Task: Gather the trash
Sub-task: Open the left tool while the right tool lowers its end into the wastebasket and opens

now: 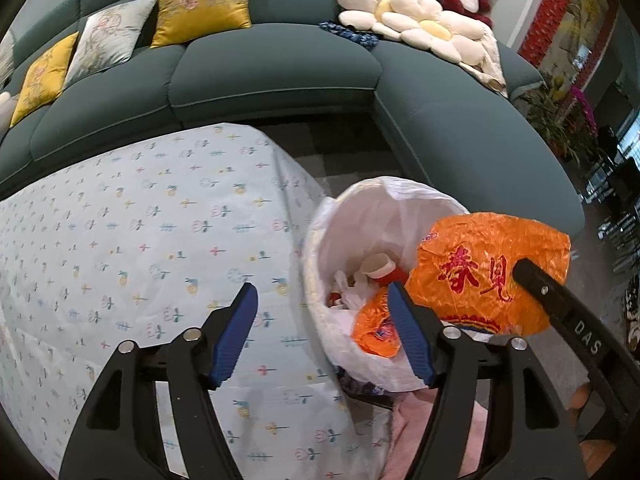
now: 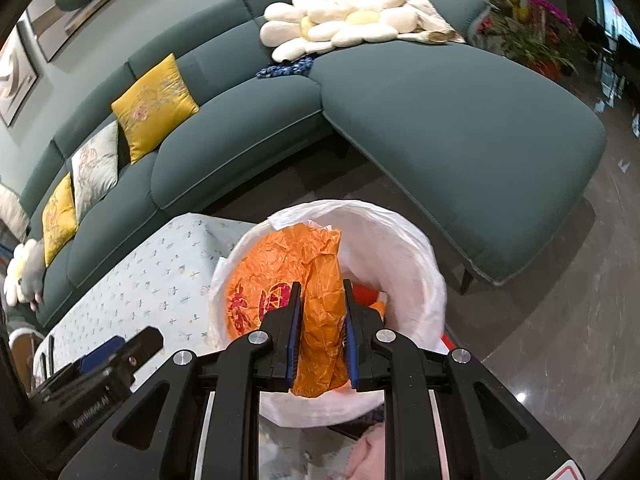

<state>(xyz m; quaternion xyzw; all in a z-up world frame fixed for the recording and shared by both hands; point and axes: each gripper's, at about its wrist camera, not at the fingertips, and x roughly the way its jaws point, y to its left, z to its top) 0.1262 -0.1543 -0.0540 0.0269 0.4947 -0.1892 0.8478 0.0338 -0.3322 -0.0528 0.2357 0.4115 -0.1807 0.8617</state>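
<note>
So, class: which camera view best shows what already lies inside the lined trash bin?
The left wrist view. It looks into the trash bin from the side, showing a white cup and another orange wrapper at the bottom. In the right wrist view the held orange bag hangs over the opening and hides nearly everything inside.

orange wrapper: thin crinkled plastic film, glossy, red print
bin liner: white plastic, thin, wrinkled, translucent
left gripper: matt black plastic frame, ribbed blue pads, bright metal pins
right gripper: same make
tablecloth: matt woven cloth under left gripper, small floral print
sofa: matt teal upholstery cloth
floor: polished, glossy, stone-like
</note>
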